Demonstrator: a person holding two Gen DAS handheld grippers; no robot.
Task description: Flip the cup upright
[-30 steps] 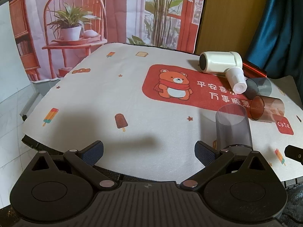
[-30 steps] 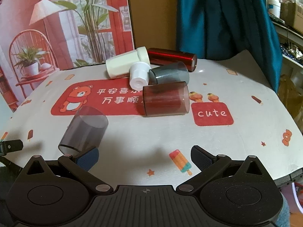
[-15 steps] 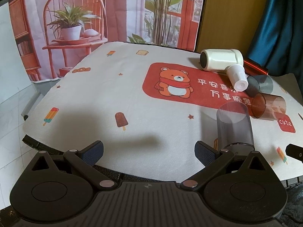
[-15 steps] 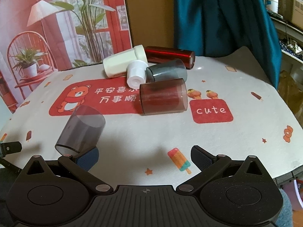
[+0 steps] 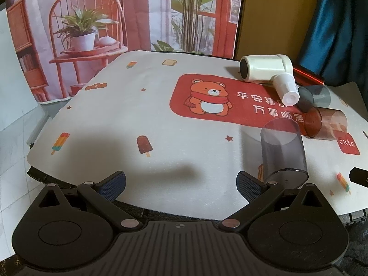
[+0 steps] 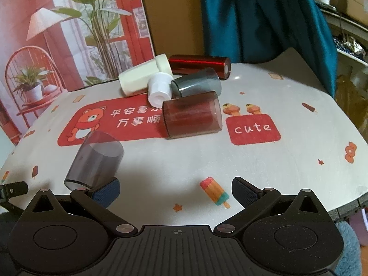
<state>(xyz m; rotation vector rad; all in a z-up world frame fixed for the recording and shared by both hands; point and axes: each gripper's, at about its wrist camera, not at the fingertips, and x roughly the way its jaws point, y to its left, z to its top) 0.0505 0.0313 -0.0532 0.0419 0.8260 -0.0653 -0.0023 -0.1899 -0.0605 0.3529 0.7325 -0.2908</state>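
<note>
You held the left hand-held gripper (image 5: 180, 182) low over the near edge of the tabletop (image 5: 161, 124), its fingers spread wide with nothing between them; the smoky grey cup (image 5: 283, 153) stood just beyond and to the right of its right finger (image 5: 249, 185), outside the gap, with its closed end up and its rim down near the tabletop's front edge. You held the right hand-held gripper (image 6: 176, 191) just as wide and just as empty; from its camera the same grey cup (image 6: 95, 161) sat just past its left finger (image 6: 107, 192), leaning over to the left in that view, again outside the span of the fingers; whether the finger touched the cup could not be told. Farther back on the printed cloth (image 6: 276, 161), a cluster of other things lay on their sides, touching one another: a reddish translucent cup (image 6: 192, 116), a grey translucent cup (image 6: 196, 85), a cream-white cup (image 6: 143, 78), a small white cup (image 6: 159, 89), and a shiny red cylinder (image 6: 199, 65) behind them; that cluster lay well apart from both hand-held grippers.
</note>
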